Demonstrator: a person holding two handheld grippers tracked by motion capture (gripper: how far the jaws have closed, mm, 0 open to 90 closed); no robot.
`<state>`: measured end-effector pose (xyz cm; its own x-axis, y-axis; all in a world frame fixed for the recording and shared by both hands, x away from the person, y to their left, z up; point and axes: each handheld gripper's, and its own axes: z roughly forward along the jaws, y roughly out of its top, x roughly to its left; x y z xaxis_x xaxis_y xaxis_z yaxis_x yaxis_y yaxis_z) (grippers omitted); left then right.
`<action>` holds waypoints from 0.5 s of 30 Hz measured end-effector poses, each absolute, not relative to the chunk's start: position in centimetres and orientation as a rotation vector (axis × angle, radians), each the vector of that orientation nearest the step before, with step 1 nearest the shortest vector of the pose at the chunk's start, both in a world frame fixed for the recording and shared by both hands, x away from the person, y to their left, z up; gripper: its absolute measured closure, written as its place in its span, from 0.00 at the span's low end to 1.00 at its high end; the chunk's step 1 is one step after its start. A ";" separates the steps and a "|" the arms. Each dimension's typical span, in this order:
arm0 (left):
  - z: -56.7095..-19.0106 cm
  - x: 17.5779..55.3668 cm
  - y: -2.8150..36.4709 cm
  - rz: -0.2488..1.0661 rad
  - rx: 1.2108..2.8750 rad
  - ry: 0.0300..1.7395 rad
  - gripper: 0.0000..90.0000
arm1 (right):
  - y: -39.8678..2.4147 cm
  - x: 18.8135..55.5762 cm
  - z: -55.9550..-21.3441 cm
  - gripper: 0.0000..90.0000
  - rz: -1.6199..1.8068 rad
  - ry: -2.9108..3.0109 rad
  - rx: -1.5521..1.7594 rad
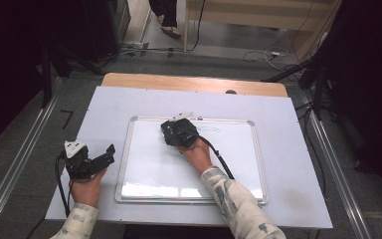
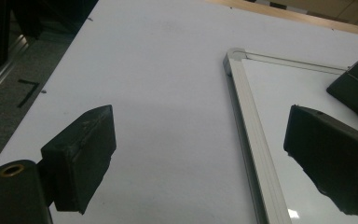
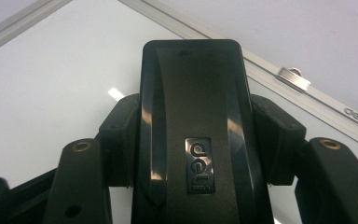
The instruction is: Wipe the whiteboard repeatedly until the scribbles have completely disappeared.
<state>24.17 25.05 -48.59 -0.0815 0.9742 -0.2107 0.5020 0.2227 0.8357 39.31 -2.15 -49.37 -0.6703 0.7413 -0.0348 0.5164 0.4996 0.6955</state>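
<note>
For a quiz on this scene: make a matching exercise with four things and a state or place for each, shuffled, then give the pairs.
Things:
1. whiteboard eraser
2. left gripper
3. whiteboard
4. right gripper

States or places:
A. jaws open, nothing between them
B. lies flat on the white table top
C. black, clamped between two jaws
D. over the whiteboard's upper part, shut on a black thing

Pairs: 1-C, 2-A, 3-B, 4-D

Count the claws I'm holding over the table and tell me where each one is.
2. The left claw hangs open beside the whiteboard's left edge. The right claw is over the whiteboard's upper middle, shut on a black eraser.
</note>
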 end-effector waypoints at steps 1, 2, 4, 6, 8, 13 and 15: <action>-48.6 24.2 25.0 0.751 1.388 1.703 0.11 | -2.3 39.3 -49.4 0.44 0.957 2.414 1.060; -48.6 24.2 25.0 0.751 1.389 1.703 0.11 | -2.6 39.3 -49.4 0.44 0.956 2.412 1.060; -48.6 24.2 25.0 0.750 1.389 1.703 0.11 | -3.0 39.2 -49.4 0.44 0.952 2.411 1.070; -48.6 24.2 25.0 0.751 1.388 1.703 0.11 | -3.3 39.2 -49.4 0.44 0.949 2.405 1.069; -48.6 24.2 25.0 0.752 1.388 1.703 0.11 | -3.6 39.2 -49.4 0.44 0.948 2.404 1.074; -48.6 24.2 25.0 0.754 1.387 1.703 0.11 | -3.5 39.1 -49.3 0.44 0.932 2.404 1.071; -48.6 24.3 24.9 0.751 1.386 1.702 0.11 | -3.4 39.1 -49.3 0.44 0.933 2.407 1.059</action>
